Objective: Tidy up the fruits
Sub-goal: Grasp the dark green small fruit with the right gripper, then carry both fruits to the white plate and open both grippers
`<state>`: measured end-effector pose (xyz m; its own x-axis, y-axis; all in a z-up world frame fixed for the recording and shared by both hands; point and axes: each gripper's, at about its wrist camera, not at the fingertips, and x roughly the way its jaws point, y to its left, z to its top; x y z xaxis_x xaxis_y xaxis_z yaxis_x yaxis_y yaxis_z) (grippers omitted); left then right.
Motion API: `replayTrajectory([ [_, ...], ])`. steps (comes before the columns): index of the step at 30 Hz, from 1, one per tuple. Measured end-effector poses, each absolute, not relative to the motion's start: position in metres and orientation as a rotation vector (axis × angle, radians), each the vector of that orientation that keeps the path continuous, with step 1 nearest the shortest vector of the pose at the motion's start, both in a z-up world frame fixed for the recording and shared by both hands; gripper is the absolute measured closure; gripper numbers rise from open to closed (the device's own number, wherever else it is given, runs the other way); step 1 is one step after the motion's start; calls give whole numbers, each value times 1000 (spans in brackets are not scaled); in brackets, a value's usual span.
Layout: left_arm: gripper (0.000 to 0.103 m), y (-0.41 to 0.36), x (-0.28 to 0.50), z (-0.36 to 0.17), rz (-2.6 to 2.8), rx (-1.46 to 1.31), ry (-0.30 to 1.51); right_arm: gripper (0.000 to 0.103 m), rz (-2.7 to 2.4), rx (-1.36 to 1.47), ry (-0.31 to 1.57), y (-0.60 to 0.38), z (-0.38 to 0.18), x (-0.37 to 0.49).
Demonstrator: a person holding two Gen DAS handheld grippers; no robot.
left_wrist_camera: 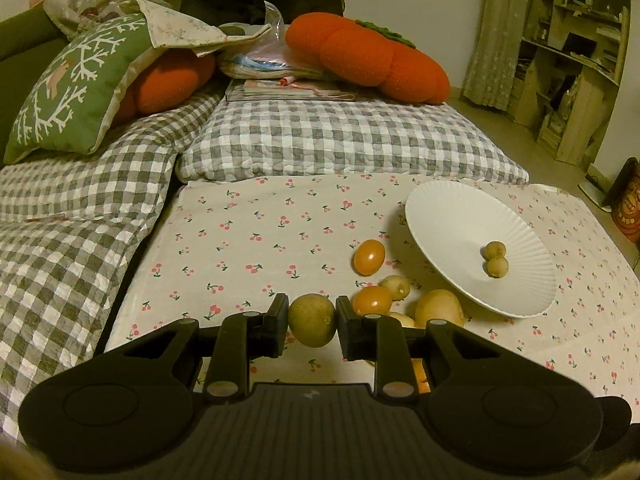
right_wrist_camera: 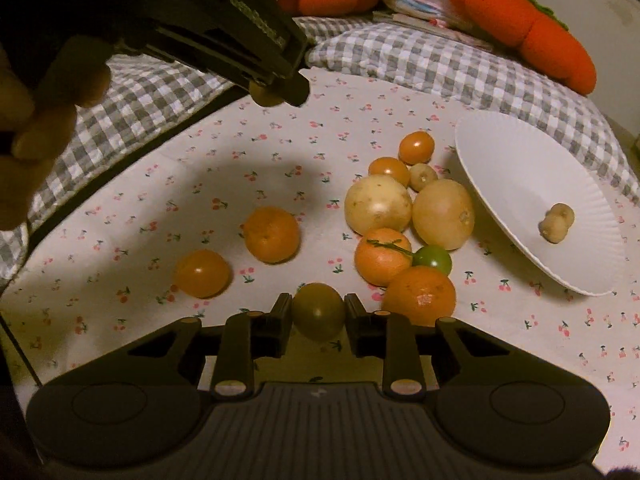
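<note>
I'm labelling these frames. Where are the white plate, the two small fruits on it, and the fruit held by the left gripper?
white plate (left_wrist_camera: 448, 216): left wrist view, bare upper surface.
two small fruits (left_wrist_camera: 496, 258): left wrist view, where they touch.
held fruit (left_wrist_camera: 312, 320): left wrist view, its centre.

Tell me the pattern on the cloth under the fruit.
Small red cherries on white cloth, clearest in the right wrist view.

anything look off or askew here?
The white plate sits tilted on the soft bedding, near edge low; its two small brown fruits have settled downslope. Nothing looks spilled or damaged.
</note>
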<state>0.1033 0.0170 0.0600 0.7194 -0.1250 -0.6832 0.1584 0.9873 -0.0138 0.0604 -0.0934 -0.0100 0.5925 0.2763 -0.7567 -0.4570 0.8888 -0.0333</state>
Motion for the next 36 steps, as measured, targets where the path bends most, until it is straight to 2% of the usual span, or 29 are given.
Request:
replayTrajectory([
  [21,90,-11,100,70,-188,81,718,78,391,-76,723,-130,44,68],
  [36,89,-31,111,76,-208,30,724,78,160,135,645,-218,75,89],
])
